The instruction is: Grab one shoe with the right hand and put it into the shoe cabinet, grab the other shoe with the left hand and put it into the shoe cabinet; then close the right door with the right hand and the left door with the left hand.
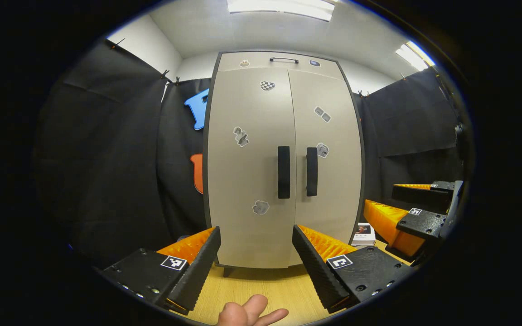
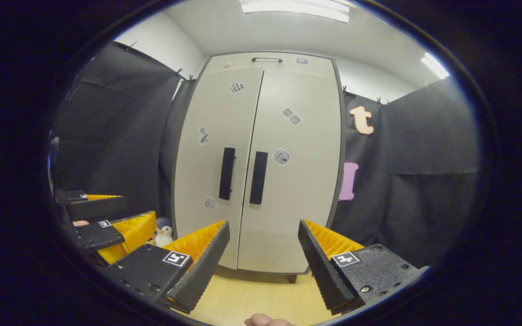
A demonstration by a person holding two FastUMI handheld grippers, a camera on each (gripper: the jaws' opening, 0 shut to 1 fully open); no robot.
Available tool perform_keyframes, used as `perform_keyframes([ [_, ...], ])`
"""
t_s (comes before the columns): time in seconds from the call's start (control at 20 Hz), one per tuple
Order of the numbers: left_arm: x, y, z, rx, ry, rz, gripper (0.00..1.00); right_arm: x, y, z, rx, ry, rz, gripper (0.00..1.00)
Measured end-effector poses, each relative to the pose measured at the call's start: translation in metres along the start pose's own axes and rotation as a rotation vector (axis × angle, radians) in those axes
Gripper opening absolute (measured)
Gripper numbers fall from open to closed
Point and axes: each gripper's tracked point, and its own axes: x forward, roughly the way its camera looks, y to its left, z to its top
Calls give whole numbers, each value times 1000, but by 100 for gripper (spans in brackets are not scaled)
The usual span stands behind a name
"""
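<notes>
Spread apart and empty, the left gripper [image 1: 256, 253] and right gripper [image 2: 263, 253] are held facing the tall grey two-door shoe cabinet [image 1: 283, 158], straight ahead with both doors seen shut; no shoe can be made out.

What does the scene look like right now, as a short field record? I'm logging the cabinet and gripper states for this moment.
cabinet: stands on the wooden floor, facing both cameras
left door: shut
right door: shut
door handles: two dark vertical bars, side by side at the centre seam
left gripper: jaws open, holding nothing
right gripper: jaws open, holding nothing
shoes: none seen
</notes>
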Motion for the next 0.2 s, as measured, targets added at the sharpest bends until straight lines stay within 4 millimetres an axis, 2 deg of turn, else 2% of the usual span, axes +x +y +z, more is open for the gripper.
perform_keyframes([
  [0.2,2,-5,1,-31,6,2,96,0,5,-3,15,15,13,99],
])
